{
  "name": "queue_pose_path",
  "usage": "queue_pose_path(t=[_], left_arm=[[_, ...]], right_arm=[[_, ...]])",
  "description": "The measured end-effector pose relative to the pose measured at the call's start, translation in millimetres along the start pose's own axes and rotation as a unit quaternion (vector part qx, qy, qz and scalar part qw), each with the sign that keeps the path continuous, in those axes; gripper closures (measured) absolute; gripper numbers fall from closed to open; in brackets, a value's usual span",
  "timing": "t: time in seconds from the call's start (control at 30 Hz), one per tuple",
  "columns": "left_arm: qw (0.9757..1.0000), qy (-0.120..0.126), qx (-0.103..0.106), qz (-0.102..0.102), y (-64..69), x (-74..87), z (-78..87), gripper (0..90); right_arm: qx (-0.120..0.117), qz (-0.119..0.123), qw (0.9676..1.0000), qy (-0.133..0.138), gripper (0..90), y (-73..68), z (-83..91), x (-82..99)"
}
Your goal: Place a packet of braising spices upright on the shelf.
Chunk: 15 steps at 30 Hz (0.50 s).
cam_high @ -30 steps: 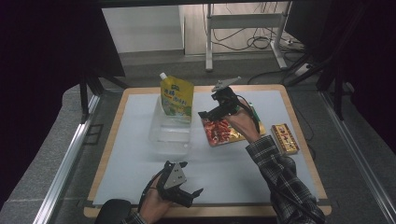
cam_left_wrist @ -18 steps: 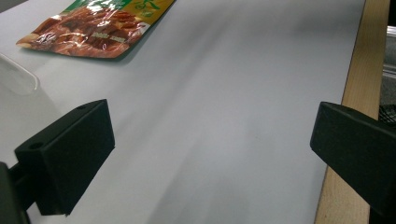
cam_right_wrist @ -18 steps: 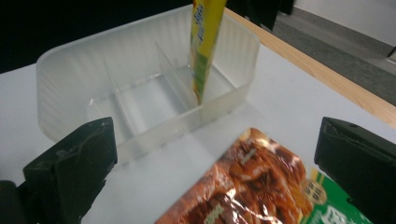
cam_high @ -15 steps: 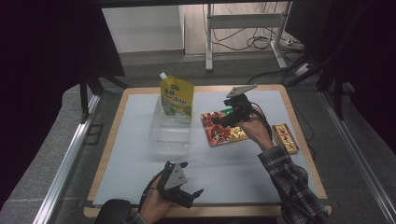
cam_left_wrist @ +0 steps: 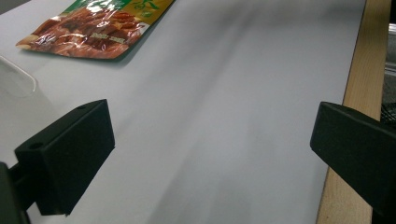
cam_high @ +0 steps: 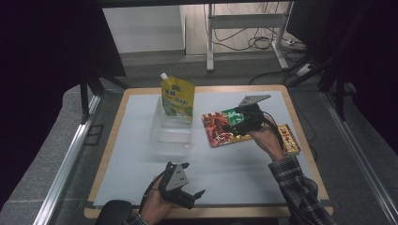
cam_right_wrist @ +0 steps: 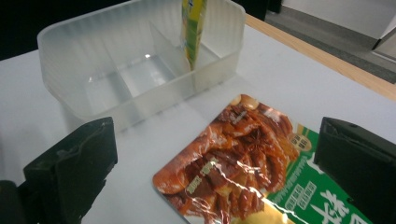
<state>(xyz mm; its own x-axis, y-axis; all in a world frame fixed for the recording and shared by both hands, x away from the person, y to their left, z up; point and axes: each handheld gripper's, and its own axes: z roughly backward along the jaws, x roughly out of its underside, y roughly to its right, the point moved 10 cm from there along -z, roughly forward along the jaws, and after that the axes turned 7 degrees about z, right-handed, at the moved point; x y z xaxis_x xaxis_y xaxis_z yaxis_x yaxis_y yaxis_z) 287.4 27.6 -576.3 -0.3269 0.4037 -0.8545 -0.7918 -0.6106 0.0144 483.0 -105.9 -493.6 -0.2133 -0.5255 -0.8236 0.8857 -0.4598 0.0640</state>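
Note:
A red and green snack packet (cam_high: 217, 130) lies flat on the white mat, right of a clear plastic bin (cam_high: 170, 133). A yellow spouted pouch (cam_high: 178, 98) stands upright in the bin's far compartment. My right gripper (cam_high: 230, 129) hovers low over the packet's right half, open, and the packet (cam_right_wrist: 233, 172) shows between its jaws with the bin (cam_right_wrist: 140, 60) and pouch (cam_right_wrist: 194, 28) beyond. My left gripper (cam_high: 193, 178) rests near the front edge, open and holding nothing; its view looks across bare mat to the packet (cam_left_wrist: 93, 28).
A small flat yellow and red box (cam_high: 287, 139) lies by the mat's right edge, behind the right hand. The wooden table rim (cam_left_wrist: 355, 93) runs close beside the left gripper. The bin's near compartment holds nothing.
My right gripper has shifted right and toward the person, now sitting lower over the packet. The packet, bin and left gripper have stayed in place.

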Motion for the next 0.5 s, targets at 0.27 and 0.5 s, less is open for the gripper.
queue_pose_path(t=[0.27, 0.5], left_arm=[[1.0000, -0.001, 0.000, -0.008, 0.2, -0.1, 1.2, 0.0], [0.9999, -0.003, -0.002, -0.013, -0.3, 0.4, 0.8, 0.0]], right_arm=[[0.018, -0.008, 0.9997, -0.012, 0.0, 8.0, 5.1, 12.7], [0.033, -0.016, 0.9991, -0.022, 0.0, 16.4, 6.7, 24.9]])
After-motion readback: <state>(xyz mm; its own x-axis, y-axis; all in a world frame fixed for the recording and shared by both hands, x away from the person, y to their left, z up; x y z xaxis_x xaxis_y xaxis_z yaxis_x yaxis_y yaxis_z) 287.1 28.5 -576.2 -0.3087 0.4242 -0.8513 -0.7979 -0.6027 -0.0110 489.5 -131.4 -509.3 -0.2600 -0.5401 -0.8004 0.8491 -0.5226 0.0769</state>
